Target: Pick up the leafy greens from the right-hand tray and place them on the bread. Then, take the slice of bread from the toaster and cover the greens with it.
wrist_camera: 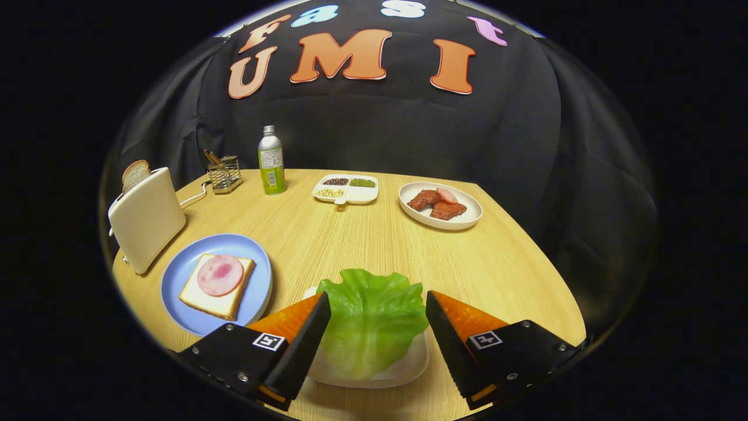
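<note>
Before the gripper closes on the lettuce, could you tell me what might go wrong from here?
The gripper is open, its fingers straddling the lettuce leaf on the white tray. The leaf looks thin and floppy, so the fingers may pinch only an edge and let it slip, or catch the tray rim. Carrying it to the bread, it could nudge the ham slice.

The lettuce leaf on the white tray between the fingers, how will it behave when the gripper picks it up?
The lettuce leaf looks thin and wavy-edged, so it will probably flop and droop. It seems light, so lifting should be easy. Its glossy surface may slip, so the open gripper should pinch firmly, clear of the white tray.
</note>
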Demonstrator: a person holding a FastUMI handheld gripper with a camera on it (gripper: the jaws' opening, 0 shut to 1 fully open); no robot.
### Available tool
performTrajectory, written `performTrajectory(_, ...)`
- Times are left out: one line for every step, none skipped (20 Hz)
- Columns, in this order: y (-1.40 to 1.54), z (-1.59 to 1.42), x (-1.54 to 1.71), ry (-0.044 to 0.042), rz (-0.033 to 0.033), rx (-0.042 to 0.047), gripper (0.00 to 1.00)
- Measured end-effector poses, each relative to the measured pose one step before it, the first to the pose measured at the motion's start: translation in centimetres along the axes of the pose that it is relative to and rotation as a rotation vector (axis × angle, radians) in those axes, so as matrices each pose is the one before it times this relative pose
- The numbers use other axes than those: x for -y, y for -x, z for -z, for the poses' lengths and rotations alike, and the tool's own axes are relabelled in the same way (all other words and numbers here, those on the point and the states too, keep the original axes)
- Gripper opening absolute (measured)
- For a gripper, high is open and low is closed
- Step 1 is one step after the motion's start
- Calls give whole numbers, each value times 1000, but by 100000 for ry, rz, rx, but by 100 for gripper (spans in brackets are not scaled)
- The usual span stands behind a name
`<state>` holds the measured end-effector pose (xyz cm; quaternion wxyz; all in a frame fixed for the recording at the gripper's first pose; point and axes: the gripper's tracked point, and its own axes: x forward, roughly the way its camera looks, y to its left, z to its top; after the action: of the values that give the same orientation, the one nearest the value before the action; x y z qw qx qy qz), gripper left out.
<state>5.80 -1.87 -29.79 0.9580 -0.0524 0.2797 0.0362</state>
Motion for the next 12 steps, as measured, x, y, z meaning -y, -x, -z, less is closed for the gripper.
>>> performTrajectory(-169, 739, -218, 138, -560, -1921, 98)
performTrajectory(-133, 470, -54, 219, -192, -1364, 98)
performTrajectory(-164, 392, -36, 371, -17, -1357, 98)
performTrajectory(-120, 374, 27, 352, 336, -1118, 98)
performTrajectory(-5, 533, -134, 169, -511, -1077, 98)
performTrajectory(-91, 306, -84, -176, -309, -940, 98)
performTrajectory(-37, 383, 5, 11, -96, -720, 98)
performTrajectory(-86, 145, -38, 355, 16, -563, 98)
performTrajectory(-63, 202, -189, 224, -413, -567, 98)
performTrajectory(-155, 75, -115, 141, -384, -731, 98)
performTrajectory(-154, 204, 13, 10, -29, -878, 98)
performTrajectory(-33, 195, -111, -184, -369, -930, 98)
